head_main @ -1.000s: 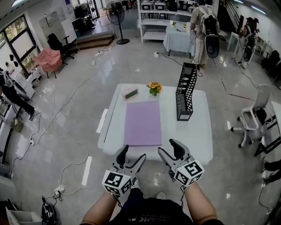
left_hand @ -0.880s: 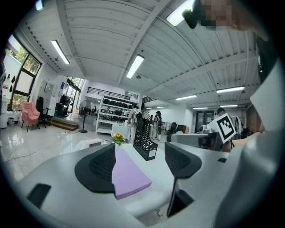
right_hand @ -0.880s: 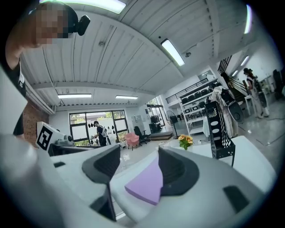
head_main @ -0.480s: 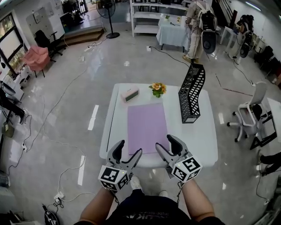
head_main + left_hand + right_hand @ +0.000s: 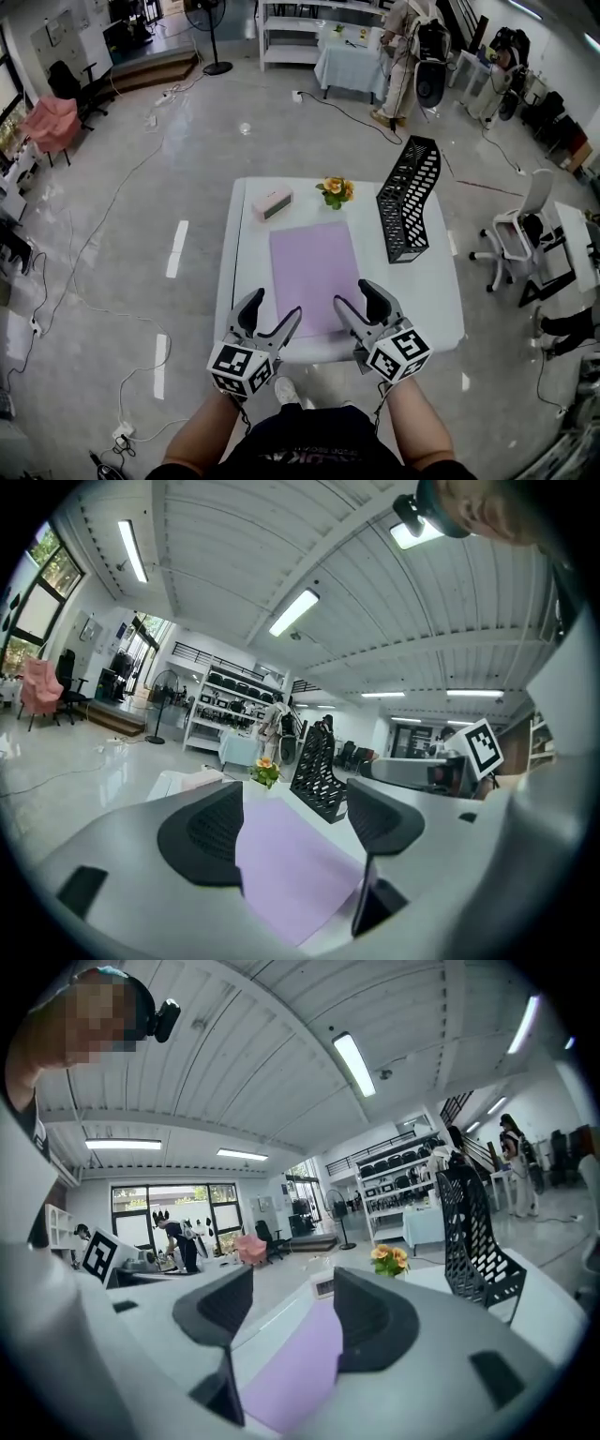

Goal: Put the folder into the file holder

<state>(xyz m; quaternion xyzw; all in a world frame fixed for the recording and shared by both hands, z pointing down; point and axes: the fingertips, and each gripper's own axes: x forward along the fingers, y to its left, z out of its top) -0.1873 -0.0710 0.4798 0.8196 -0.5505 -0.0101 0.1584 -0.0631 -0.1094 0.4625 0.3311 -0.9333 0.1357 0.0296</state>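
Observation:
A purple folder (image 5: 314,277) lies flat in the middle of the white table (image 5: 427,305). The black mesh file holder (image 5: 409,199) stands upright at the table's right rear, apart from the folder. My left gripper (image 5: 272,309) hovers open at the table's near edge, by the folder's near left corner. My right gripper (image 5: 361,302) is open too, by the near right corner. Neither holds anything. In the left gripper view the folder (image 5: 291,864) shows between the jaws with the file holder (image 5: 317,766) beyond. The right gripper view shows the folder (image 5: 300,1372) below the open jaws and the file holder (image 5: 478,1241) at right.
A small pot of flowers (image 5: 334,190) and a pale box-shaped clock (image 5: 273,203) sit at the table's far edge. An office chair (image 5: 511,234) stands to the right. Cables trail over the floor at left. A person (image 5: 403,47) stands by shelves far behind.
Both grippers have moved forward to the table's near edge, and the table has come closer in the head view. Their jaws stay open and the folder has not moved.

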